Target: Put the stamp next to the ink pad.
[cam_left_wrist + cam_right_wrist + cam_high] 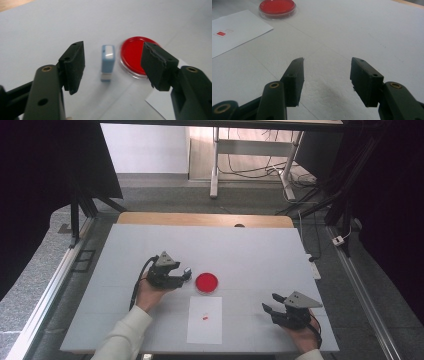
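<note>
High view: white table (pixel 250 250). Left gripper (pixel 184 276) sits left of centre, held in the left hand (pixel 150 292), jaws pointing right toward the red pad (pixel 206 282). A small stamp (pixel 187 272) is at its jaw tips, just left of the pad; it is too small here to tell if the jaws touch it. Paper (pixel 205 320) lies just below the pad, with a small red mark (pixel 205 318) near its middle. Right gripper (pixel 272 304) is at the lower right in the right hand (pixel 302 335), jaws apart, pointing left, well away from paper and pad, nothing between them.

Left gripper view: left gripper (pixel 112 66) jaws wide apart, nothing clamped. Stamp (pixel 107 61), light blue with a white end, lies on the table between and beyond the jaws, apart from both. Pad (pixel 132 53) is just beside the stamp, partly behind the right-hand jaw. Paper (pixel 160 103) corner shows at lower right.

Right gripper view: right gripper (pixel 327 72) jaws apart, bare table (pixel 362 30) between them. Paper (pixel 237 32) is at upper left with the red mark (pixel 221 33) and a faint square beside it. Pad (pixel 277 7) sits beyond the paper, near the top edge.
</note>
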Demonstrator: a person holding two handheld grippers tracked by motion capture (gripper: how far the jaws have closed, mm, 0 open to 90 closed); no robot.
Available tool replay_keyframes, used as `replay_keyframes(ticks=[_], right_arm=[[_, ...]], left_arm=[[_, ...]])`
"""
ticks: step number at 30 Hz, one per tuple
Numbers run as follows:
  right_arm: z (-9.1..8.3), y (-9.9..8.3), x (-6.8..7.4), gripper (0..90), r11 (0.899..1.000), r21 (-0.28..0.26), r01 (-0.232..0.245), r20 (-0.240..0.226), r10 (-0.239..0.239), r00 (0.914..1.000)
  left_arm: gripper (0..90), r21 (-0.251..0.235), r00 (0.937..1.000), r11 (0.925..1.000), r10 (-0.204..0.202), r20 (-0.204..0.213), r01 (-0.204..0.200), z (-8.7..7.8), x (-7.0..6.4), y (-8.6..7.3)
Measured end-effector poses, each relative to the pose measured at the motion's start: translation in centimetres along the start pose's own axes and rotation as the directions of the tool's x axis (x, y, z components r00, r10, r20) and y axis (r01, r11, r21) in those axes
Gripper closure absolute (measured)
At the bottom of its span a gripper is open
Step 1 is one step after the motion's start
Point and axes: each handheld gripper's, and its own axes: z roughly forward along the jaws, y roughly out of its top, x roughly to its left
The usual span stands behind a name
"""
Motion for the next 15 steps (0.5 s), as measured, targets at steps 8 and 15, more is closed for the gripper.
replay_keyframes(ticks=[8,15], right_arm=[[-0.3,0.0,-0.7,44.0,1.0,-0.028,0.01,-0.018,-0.011,0.9998],[-0.4,0.0,-1.0,43.9,0.999,-0.036,0.029,-0.024,-0.029,0.9993]], left_arm=[[31.2,-0.041,0.9983,0.9978,0.054,0.024,-0.053,-3.0,-1.7,-1.3],[31.2,-0.057,0.9972,0.9959,0.071,0.025,-0.069,-5.1,-2.7,-2.9]])
